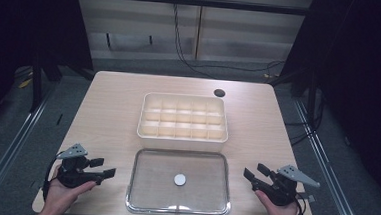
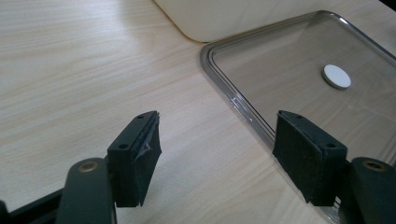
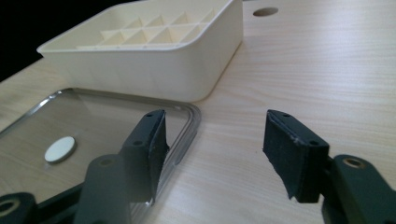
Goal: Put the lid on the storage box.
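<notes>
Item 1: worktop [image 1: 109, 97], pale wood grain, with a round cable hole [image 1: 219, 93] near its far right corner. Item 2: cream compartment box [image 1: 183, 117], lidless, standing at the middle of the worktop, its grid of cells apparently empty as far as the high view shows. Item 3: clear lid [image 1: 179, 182], transparent with a raised rim, lying flat just in front of the box on the person's side, apart from it; a small white disc [image 1: 180, 179] sits at its centre. Item 4: left claw [image 1: 102, 168], held in the left hand [image 1: 62, 192] at the near left corner of the worktop, jaws spread wide and gripping nothing, aimed toward the lid's left edge. Item 5: right claw [image 1: 255, 173], held in the right hand [image 1: 279, 213] at the near right corner, jaws likewise spread and empty, aimed toward the lid's right edge. Status, as a judgement: work not begun; the lid lies untouched, both claws stand beside it without contact, and everything remains, namely taking hold of the lid at both sides and, likely, setting it onto the box
</notes>
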Demonstrator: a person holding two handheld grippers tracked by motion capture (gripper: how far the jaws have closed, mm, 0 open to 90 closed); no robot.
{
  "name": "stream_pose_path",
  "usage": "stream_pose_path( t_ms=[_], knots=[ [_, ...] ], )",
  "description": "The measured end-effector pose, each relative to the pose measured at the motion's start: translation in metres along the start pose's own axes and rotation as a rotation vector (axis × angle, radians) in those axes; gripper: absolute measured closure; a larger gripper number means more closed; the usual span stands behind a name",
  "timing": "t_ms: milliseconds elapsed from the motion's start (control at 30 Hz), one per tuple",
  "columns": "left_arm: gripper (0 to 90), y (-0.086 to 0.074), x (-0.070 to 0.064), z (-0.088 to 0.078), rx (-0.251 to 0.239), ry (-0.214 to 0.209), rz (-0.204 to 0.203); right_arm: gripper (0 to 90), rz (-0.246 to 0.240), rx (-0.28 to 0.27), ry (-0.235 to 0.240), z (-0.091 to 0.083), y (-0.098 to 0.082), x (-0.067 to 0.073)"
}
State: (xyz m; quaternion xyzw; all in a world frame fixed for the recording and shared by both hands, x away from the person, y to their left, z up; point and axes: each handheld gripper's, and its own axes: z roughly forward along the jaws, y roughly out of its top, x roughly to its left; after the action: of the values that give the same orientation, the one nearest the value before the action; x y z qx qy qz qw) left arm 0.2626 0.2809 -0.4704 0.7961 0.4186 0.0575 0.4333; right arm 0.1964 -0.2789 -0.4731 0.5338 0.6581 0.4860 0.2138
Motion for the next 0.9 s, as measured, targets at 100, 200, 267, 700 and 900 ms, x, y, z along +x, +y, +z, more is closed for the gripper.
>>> stream_pose_path(
  t_ms=[100, 200, 267, 700, 900],
  knots=[
    [31.9, 0.000, 0.000, 0.001, 0.000, -0.005, -0.004, 35.9, 0.014, 0.011, -0.007, 0.000, 0.000, 0.000],
    [32.0, -0.001, 0.000, 0.000, -0.005, -0.004, -0.016, 39.1, 0.033, 0.056, -0.006, -0.002, 0.001, 0.001],
    [31.5, -0.001, 0.000, 0.000, -0.004, -0.004, -0.017, 42.0, 0.027, 0.054, -0.003, -0.004, 0.001, 0.003],
    [31.5, 0.004, -0.008, 0.003, 0.018, -0.016, 0.008, 40.7, 0.007, 0.137, 0.022, 0.003, 0.010, 0.016],
    [33.1, 0.009, -0.011, 0.005, 0.025, -0.020, 0.023, 39.4, 0.024, 0.159, 0.057, 0.006, 0.018, 0.019]
  ],
)
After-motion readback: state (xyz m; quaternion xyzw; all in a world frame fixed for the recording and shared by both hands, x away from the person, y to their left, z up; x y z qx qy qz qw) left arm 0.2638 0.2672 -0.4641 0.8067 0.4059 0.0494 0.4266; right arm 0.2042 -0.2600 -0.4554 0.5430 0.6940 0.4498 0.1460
